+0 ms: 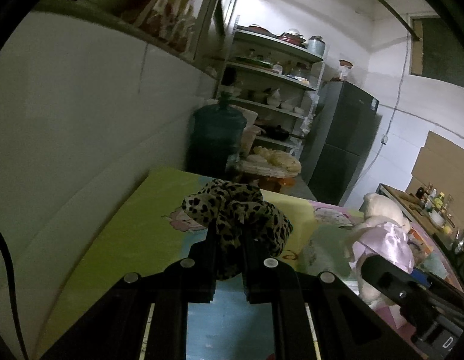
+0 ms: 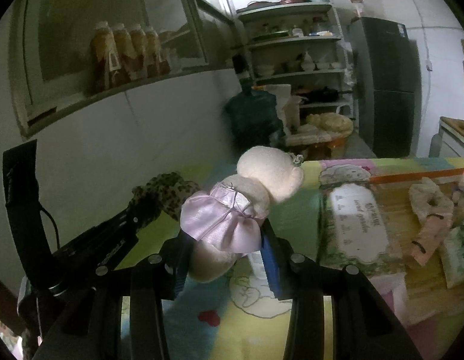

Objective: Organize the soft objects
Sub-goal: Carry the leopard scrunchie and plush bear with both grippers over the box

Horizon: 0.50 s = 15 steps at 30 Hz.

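1. Two grips: my left gripper (image 1: 229, 234) pinches the leopard scrunchie (image 1: 236, 210) above the cartoon tablecloth (image 1: 118, 225).
2. My right gripper (image 2: 223, 240) clamps the plush doll (image 2: 232, 210) over it.

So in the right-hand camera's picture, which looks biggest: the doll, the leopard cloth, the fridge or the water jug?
As they look in the right wrist view, largest first:
1. Doll, though it is nearest the camera, so that flatters it
2. Fridge
3. Water jug and leopard cloth: too alike to rank, and the left gripper hides part of the cloth
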Available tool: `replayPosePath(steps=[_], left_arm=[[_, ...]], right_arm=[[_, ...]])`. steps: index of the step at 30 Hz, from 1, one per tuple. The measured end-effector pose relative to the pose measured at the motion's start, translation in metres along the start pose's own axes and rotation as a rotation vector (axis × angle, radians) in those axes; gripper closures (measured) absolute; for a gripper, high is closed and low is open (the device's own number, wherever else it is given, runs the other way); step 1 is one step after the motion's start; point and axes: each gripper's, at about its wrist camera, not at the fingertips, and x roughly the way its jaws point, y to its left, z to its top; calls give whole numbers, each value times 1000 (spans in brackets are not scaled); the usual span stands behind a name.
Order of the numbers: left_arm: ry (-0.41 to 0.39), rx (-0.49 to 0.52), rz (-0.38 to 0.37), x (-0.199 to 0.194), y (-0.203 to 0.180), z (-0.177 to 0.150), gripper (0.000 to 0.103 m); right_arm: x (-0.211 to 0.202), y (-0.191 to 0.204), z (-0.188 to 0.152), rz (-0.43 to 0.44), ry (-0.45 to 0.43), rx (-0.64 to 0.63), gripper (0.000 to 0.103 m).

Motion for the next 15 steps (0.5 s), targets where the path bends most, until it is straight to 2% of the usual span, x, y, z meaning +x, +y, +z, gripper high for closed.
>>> replayPosePath(steps=[15], left_arm=[[-9, 73, -40, -3, -53, 5, 90]], right_arm=[[-25, -39, 8, -27, -46, 51, 60]])
